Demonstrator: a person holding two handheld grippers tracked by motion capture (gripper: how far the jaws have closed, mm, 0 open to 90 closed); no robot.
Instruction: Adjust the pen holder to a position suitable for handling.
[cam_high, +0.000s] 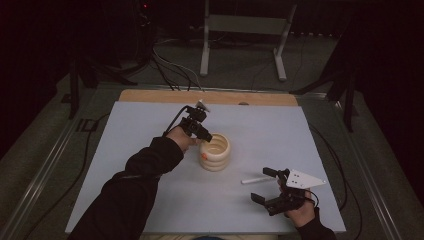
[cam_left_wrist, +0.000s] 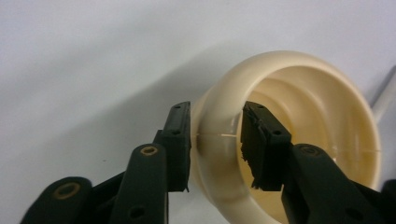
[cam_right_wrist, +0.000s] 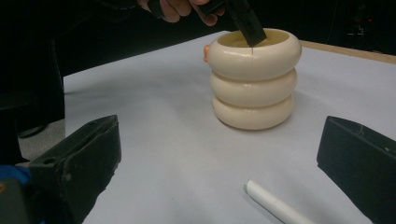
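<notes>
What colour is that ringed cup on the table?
The ringed cup is plain cream; the right gripper view shows it best.

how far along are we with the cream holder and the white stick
Done: the cream ribbed holder stands upright on the table. In hand: the left tongs straddle its rim, one jaw inside, one outside, with small gaps showing. Left: the white stick lies flat beside the holder; the right tongs hover open near it.

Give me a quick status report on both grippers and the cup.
Left gripper jaws straddle the cup rim, apparently not pressing. Right gripper open, idle. White stick lies beside the cup, not blocking.
</notes>
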